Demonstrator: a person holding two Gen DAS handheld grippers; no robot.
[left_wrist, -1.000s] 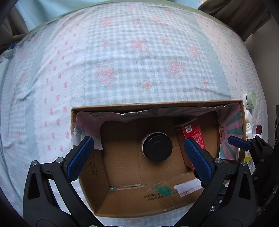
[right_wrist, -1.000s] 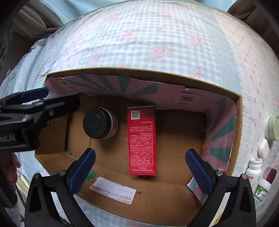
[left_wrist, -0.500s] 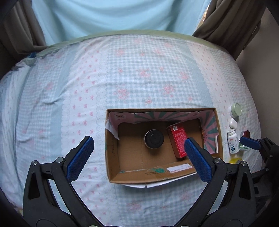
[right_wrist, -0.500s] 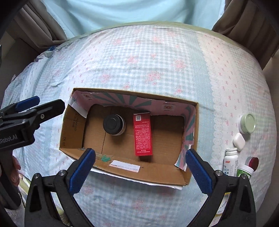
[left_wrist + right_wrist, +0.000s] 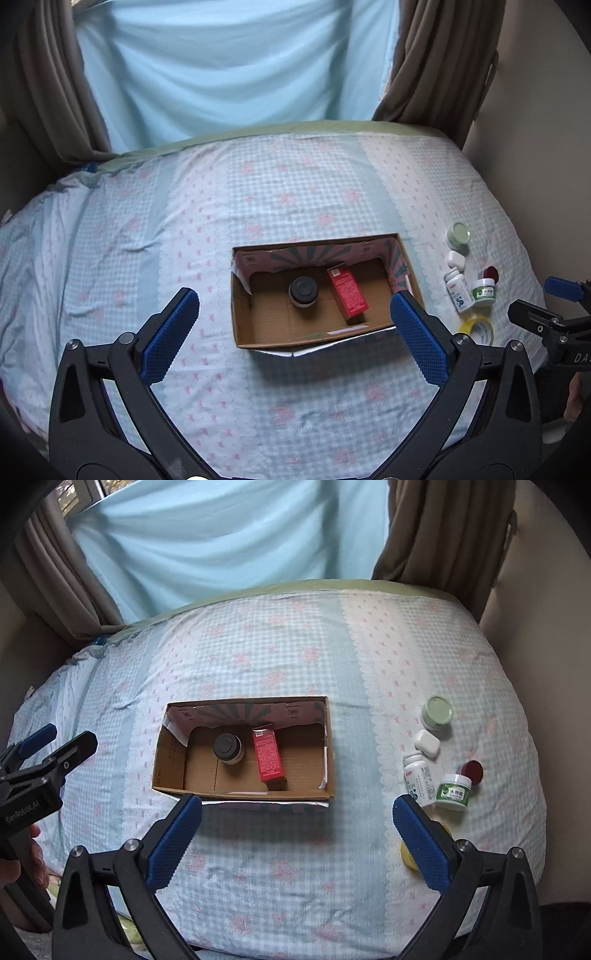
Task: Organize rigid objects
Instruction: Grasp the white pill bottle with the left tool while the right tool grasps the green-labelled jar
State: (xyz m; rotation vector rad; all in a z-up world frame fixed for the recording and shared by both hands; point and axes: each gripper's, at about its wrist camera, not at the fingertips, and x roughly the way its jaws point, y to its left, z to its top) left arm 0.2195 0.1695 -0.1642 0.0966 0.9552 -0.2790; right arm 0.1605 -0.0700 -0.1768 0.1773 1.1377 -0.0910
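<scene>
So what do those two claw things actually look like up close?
Both are alike: the left gripper and right gripper have black plastic arms shaped like open triangles with silver bolts, and each finger ends in a blue textured pad. White lettering marks the black bodies. No cables or sleeves show.

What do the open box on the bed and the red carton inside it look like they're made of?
Open box: corrugated cardboard, matte brown, with a printed paper lining peeling at its edge. Red carton: likely thin printed paperboard, judging by its crisp folded edges.
</scene>
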